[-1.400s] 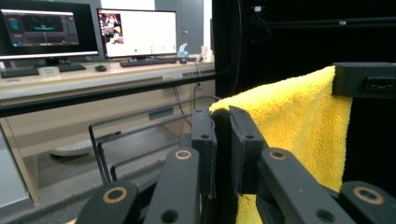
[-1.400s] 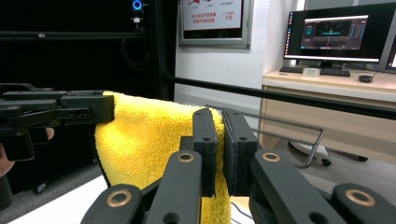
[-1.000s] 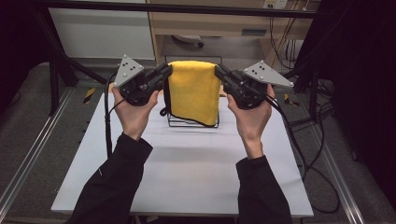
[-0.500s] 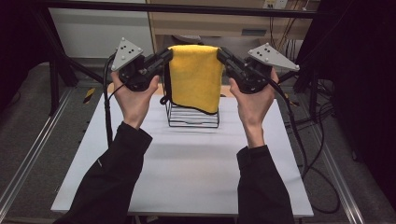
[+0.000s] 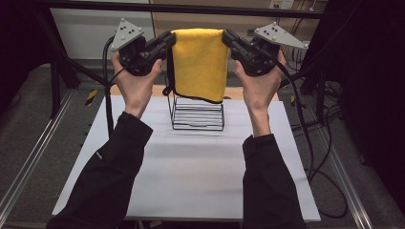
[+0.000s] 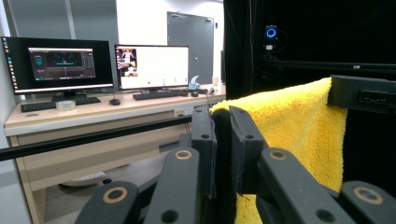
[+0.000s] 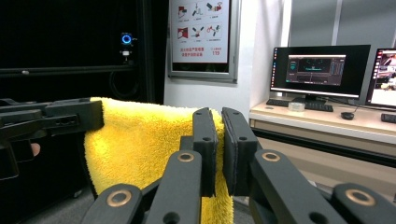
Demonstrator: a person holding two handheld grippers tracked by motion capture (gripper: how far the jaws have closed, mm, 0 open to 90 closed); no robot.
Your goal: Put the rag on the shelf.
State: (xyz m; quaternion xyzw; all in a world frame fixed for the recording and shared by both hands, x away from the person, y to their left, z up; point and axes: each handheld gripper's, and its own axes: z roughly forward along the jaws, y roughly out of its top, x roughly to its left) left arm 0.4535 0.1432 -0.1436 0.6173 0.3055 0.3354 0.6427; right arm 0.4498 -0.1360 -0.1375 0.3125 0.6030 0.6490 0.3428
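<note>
High view: both grippers, left gripper (image 5: 165, 42) and right gripper (image 5: 228, 39), have fingers clamped on the yellow towel's (image 5: 199, 64) top corners; soft, light cloth, best gripped at corners, above the wire rack (image 5: 198, 114).

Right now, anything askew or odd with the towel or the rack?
Nothing stands out. The yellow towel hangs level, folded, between the left gripper and right gripper, each shut on a top corner. The wire rack stands upright on the white table.
</note>
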